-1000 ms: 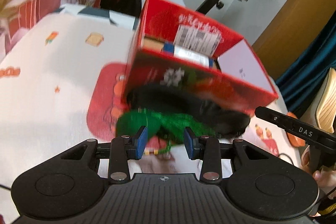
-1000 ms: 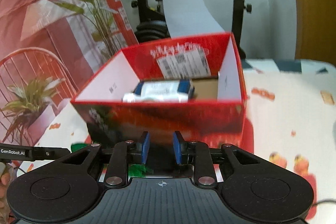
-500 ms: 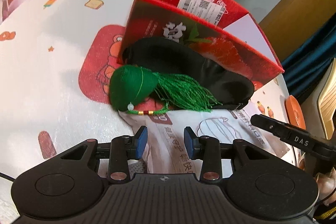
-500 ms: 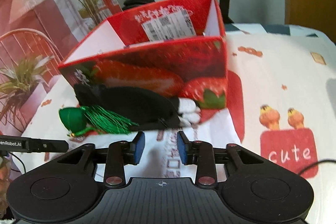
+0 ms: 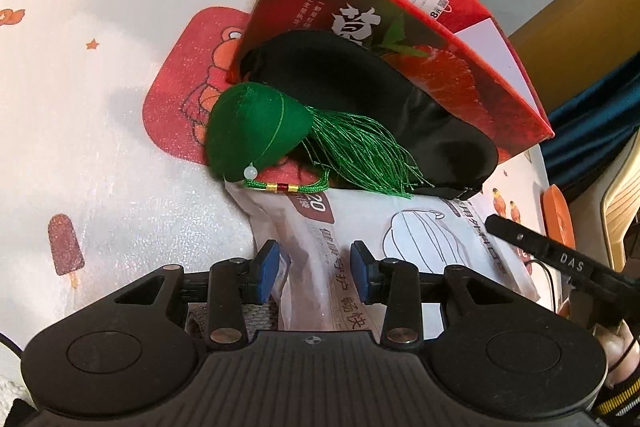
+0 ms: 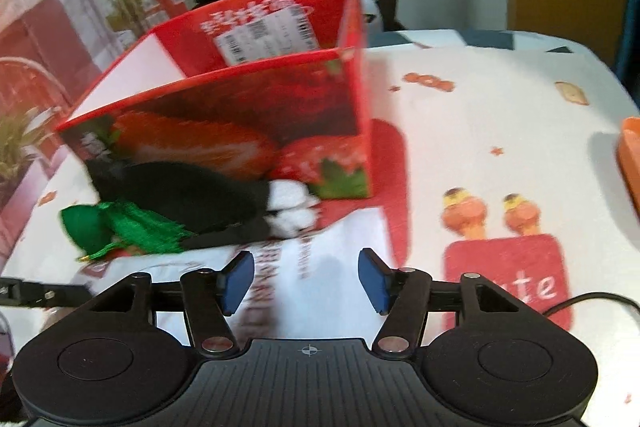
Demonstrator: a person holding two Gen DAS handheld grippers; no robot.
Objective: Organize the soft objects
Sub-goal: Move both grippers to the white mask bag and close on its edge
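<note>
Green tasselled sachet [image 5: 256,135] and black pouch [image 5: 372,111] lie near the red box [image 5: 400,7]; both grippers, left gripper [image 5: 314,269] and right gripper [image 6: 304,281], have backed off, open and empty, the right widening for another pick.

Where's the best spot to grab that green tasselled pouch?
Probably the plump green pouch itself, at its rounded body, coming from above on its open left side. The tassel is loose thread draped over the black pouch, so it would likely slip or drag. The left gripper is nearest, fingers apart.
</note>
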